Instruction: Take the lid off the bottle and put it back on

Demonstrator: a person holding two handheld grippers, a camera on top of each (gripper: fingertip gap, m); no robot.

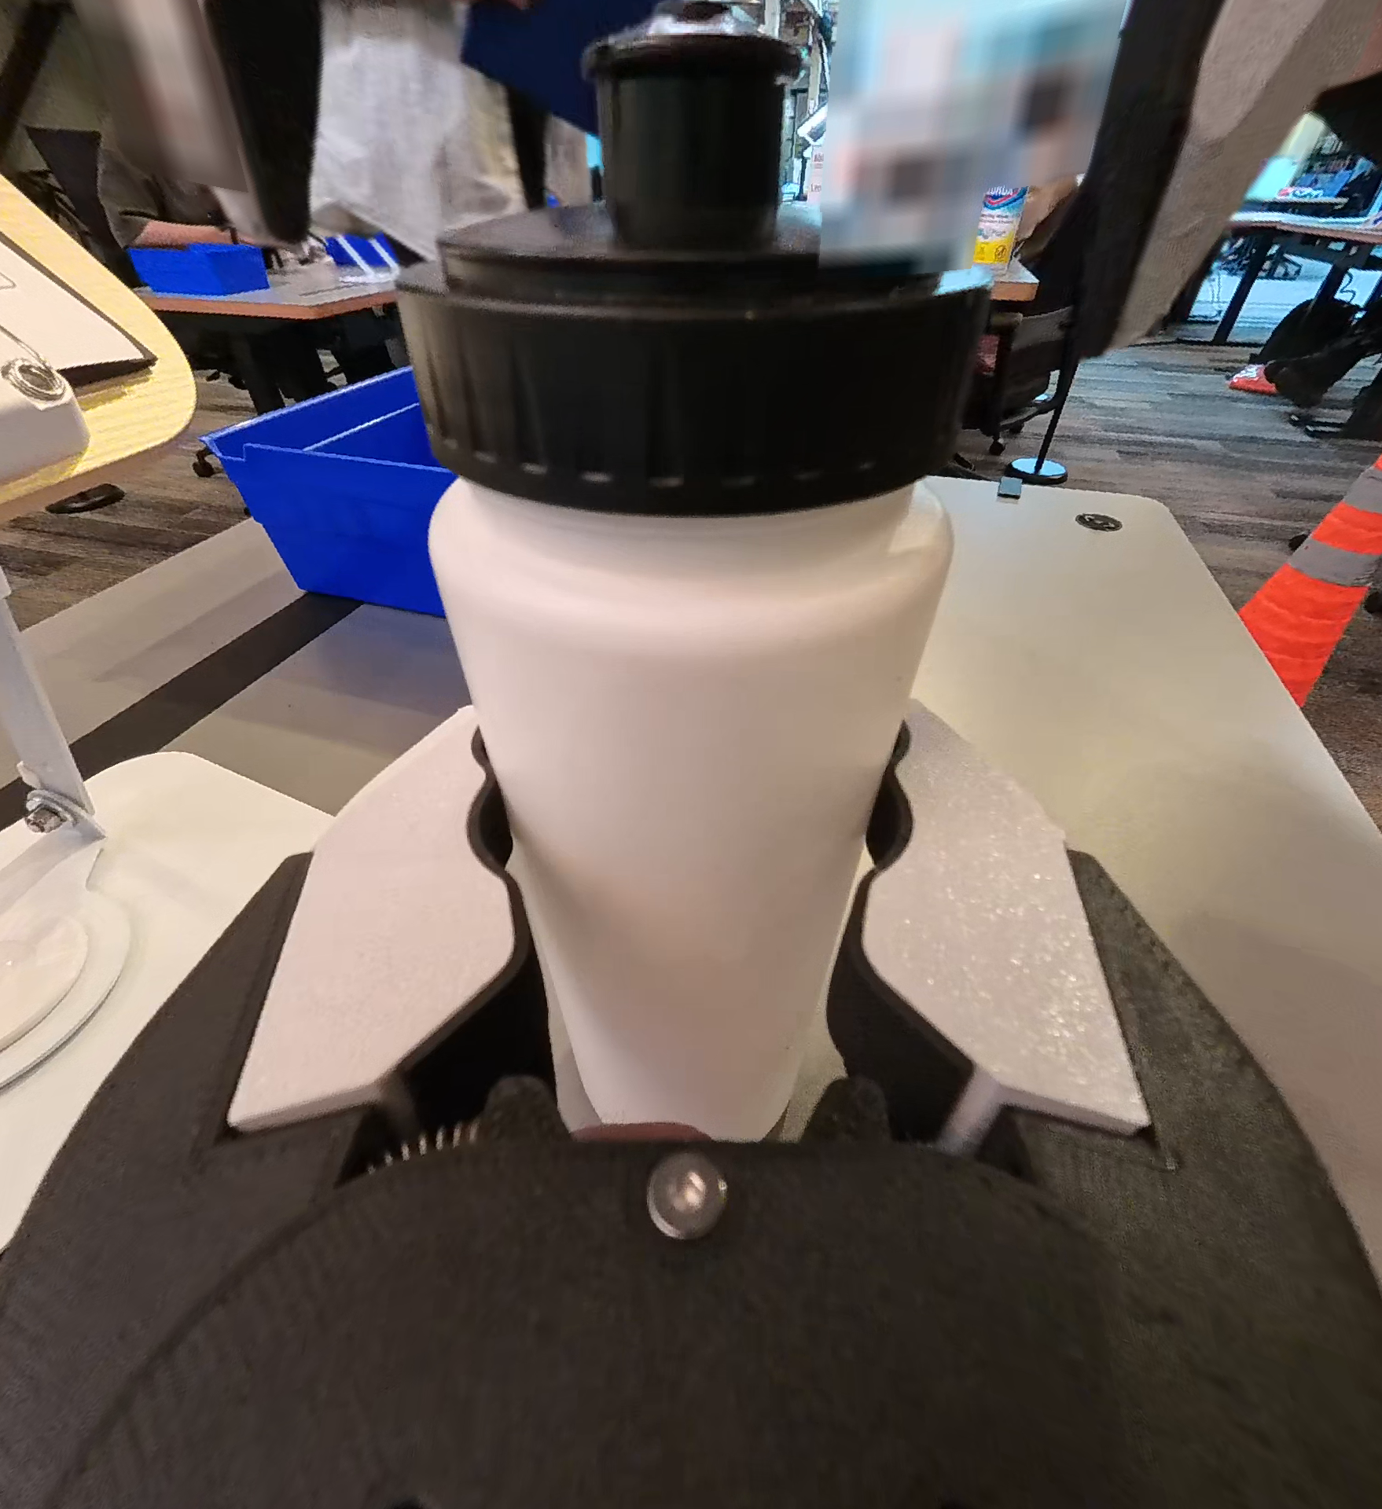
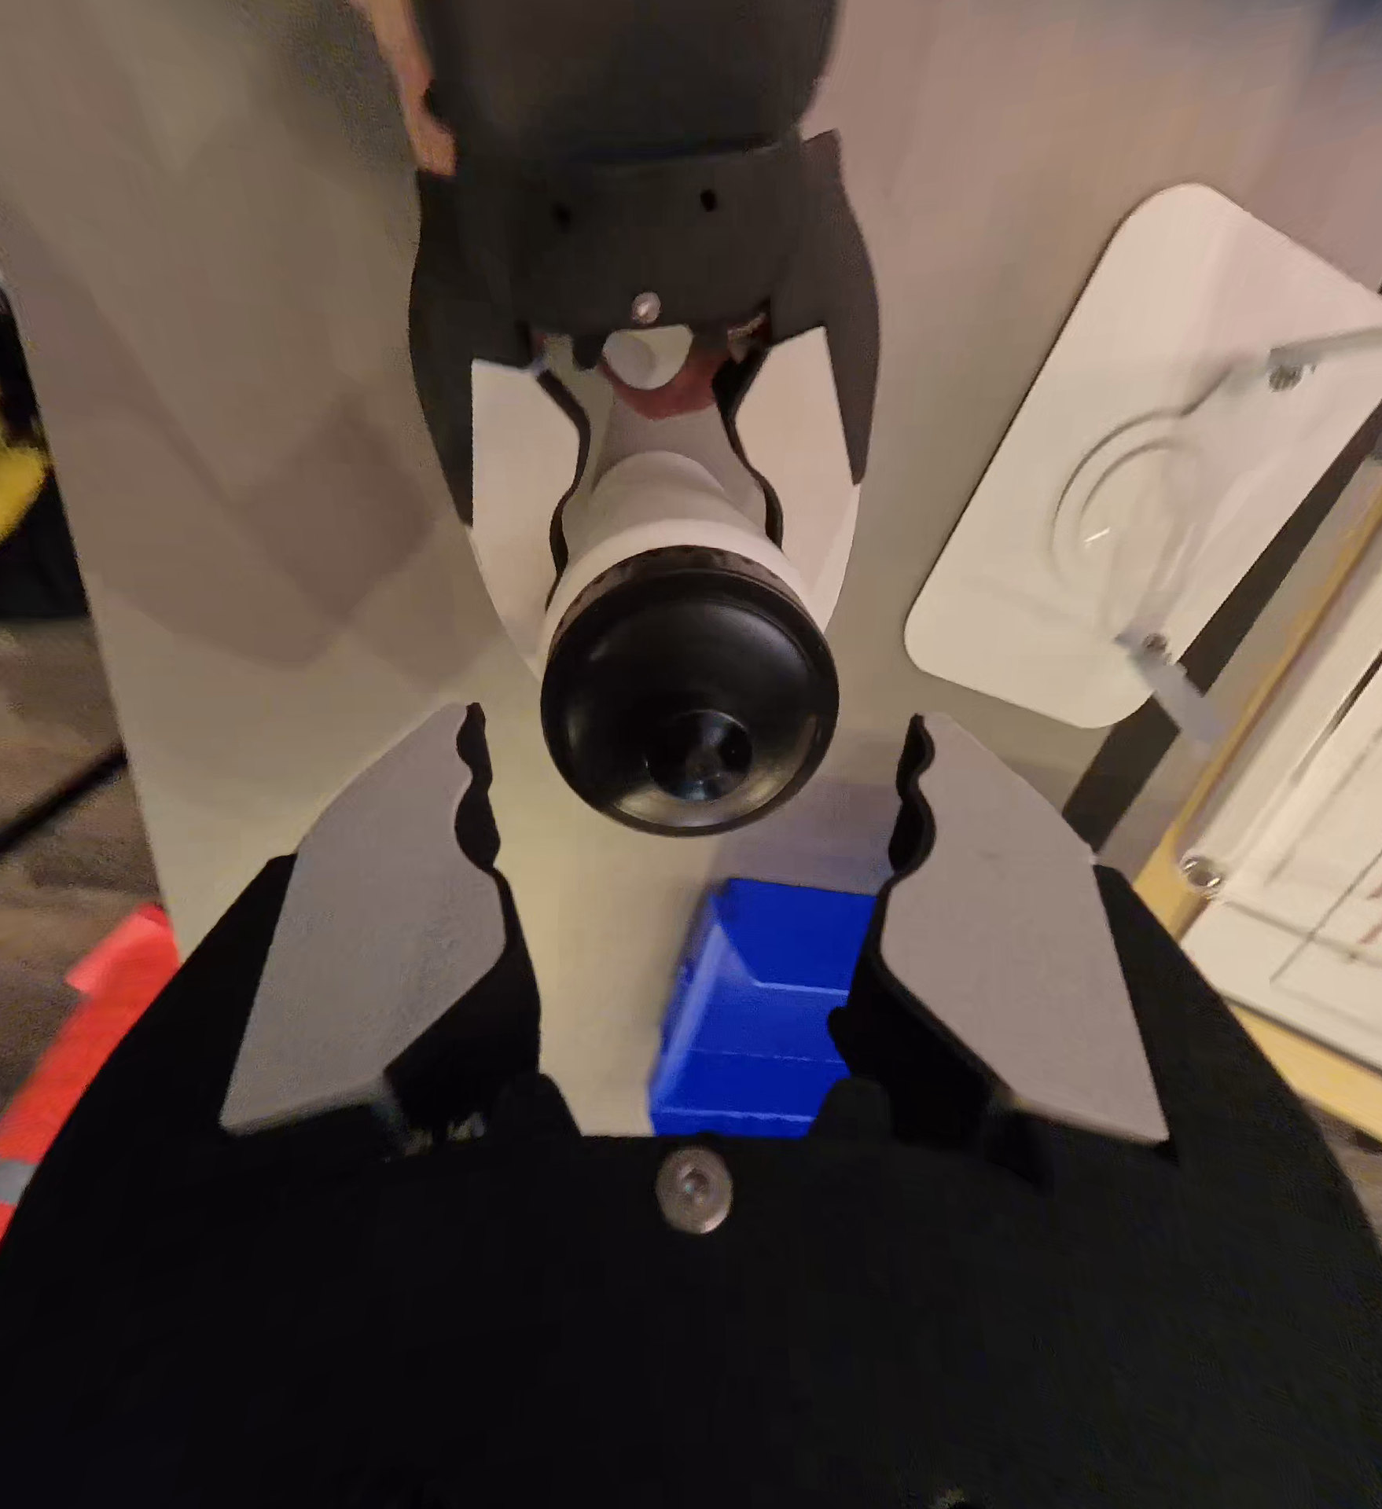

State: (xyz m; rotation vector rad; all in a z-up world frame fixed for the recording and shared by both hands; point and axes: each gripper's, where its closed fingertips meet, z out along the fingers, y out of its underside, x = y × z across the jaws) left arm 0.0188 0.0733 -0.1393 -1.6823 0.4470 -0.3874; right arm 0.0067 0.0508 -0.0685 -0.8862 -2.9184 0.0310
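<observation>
A white bottle (image 1: 688, 776) with a black screw lid (image 1: 688, 392) and spout stands upright over the white table (image 1: 1080, 653). My left gripper (image 1: 692, 735) is shut on the bottle's body. In the right wrist view I look down on the lid (image 2: 688, 702). The bottle (image 2: 663, 514) and the left gripper (image 2: 667, 551) show beyond it. My right gripper (image 2: 694, 723) is open and empty. Its fingertips sit on either side of the lid, apart from it. One of its fingers (image 1: 1145, 180) shows at the top right of the left wrist view.
A blue bin (image 1: 328, 490) stands behind the bottle on the far side of the table, and it also shows in the right wrist view (image 2: 761, 1004). A white stand base (image 1: 18, 939) is at the left. An orange cone (image 1: 1341, 555) stands on the floor at the right. People and desks are behind.
</observation>
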